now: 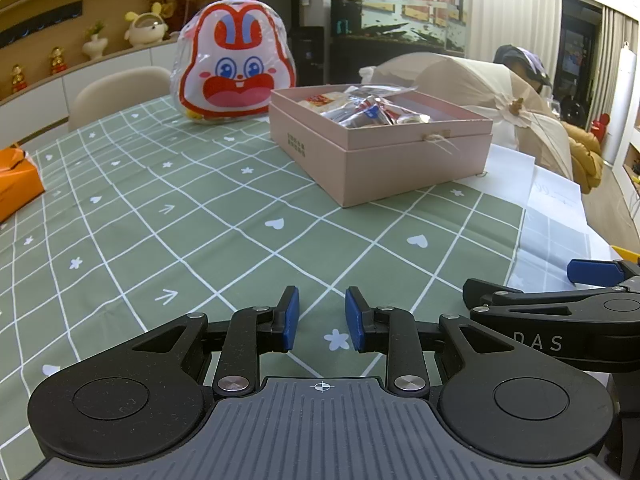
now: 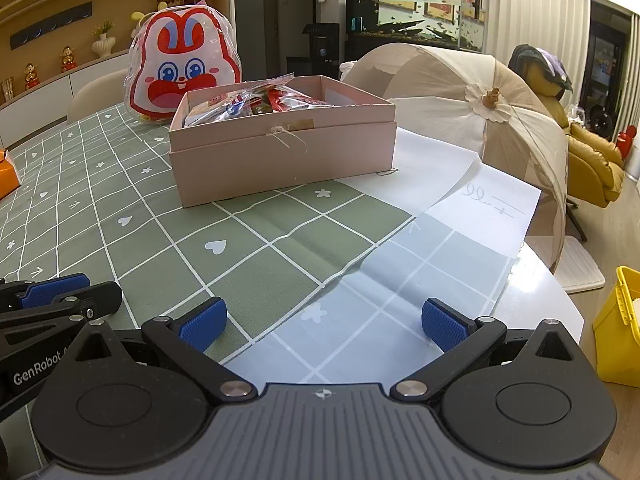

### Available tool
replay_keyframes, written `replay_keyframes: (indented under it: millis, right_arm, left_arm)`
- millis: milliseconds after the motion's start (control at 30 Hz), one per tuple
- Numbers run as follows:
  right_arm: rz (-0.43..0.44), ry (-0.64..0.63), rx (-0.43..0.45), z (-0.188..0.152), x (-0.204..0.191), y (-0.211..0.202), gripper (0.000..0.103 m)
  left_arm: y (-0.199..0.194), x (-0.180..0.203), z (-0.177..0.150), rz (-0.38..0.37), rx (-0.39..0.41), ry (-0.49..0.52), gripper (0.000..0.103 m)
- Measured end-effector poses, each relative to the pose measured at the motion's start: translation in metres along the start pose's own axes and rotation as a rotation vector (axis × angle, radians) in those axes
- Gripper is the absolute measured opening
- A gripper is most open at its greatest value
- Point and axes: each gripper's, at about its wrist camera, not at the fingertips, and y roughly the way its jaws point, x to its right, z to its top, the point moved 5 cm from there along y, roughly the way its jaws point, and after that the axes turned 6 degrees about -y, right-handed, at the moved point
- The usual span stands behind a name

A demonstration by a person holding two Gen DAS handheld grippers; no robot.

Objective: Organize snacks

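An open pink box (image 1: 380, 152) (image 2: 280, 160) stands on the green checked tablecloth (image 1: 200, 216) (image 2: 280, 248), with wrapped snack packets (image 1: 368, 110) (image 2: 256, 102) piled inside it. Behind the box leans a plastic bag printed with a red and white rabbit face (image 1: 234, 64) (image 2: 184, 68). My left gripper (image 1: 322, 318) hovers low over the cloth, well short of the box, its blue pads a narrow gap apart with nothing between them. My right gripper (image 2: 324, 320) hangs beside it to the right, jaws spread wide and empty.
An orange box (image 1: 16, 184) (image 2: 6, 176) lies at the table's left edge. A beige mesh food cover (image 1: 480, 92) (image 2: 460, 92) stands right of the pink box, with white paper sheets (image 2: 440, 168) in front. A yellow bin (image 2: 620, 320) sits on the floor past the right edge.
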Motion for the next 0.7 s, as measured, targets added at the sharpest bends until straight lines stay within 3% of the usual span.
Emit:
replay_keyframes:
  millis: [700]
  right_arm:
    - [0.0, 0.0, 0.001, -0.0001, 0.0001, 0.0, 0.103]
  left_arm:
    - [-0.0003, 0.0017, 0.0, -0.003, 0.0, 0.003, 0.03]
